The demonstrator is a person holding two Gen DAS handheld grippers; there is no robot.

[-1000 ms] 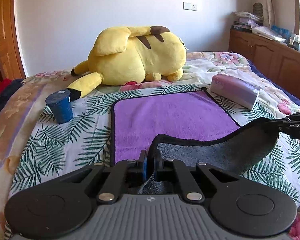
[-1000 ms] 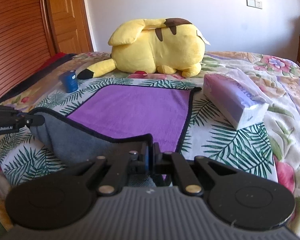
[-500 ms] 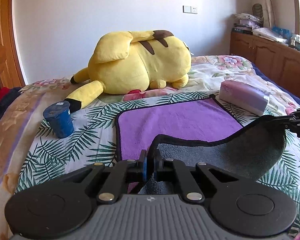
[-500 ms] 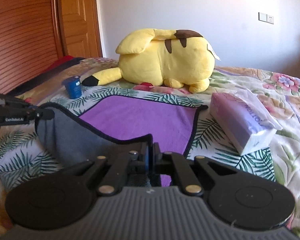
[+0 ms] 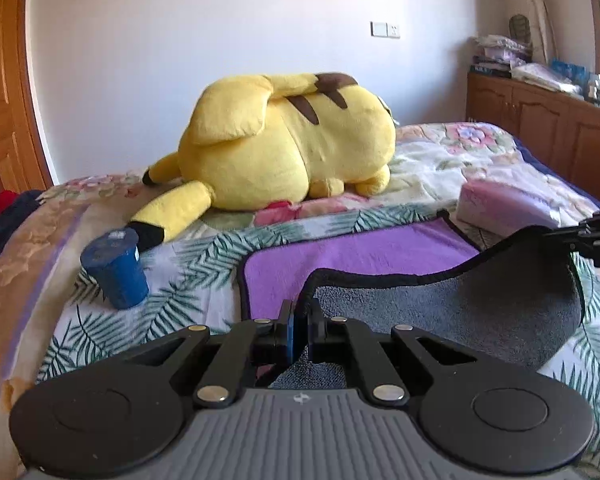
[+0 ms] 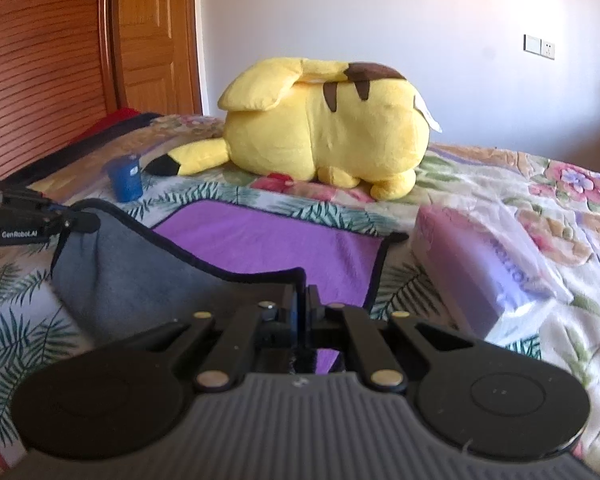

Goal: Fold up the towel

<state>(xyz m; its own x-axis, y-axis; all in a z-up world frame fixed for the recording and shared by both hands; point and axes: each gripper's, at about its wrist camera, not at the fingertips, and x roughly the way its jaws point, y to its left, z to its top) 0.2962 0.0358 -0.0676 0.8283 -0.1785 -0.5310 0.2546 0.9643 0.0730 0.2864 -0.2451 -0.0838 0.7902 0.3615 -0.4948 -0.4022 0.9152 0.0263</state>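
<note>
On one floral bed [image 5: 440, 160]: one purple towel [image 5: 360, 252], held by two claws, left [image 5: 300, 322] and right [image 6: 302, 308]; one yellow plush toy [image 5: 288, 140]; one blue cup [image 5: 114, 266] left of the towel; one tissue pack [image 6: 480, 264] right of it.

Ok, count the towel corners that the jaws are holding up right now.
2. The left gripper pinches one near corner of the towel; the right gripper pinches the other. Both far corners lie flat on the bed.
</note>
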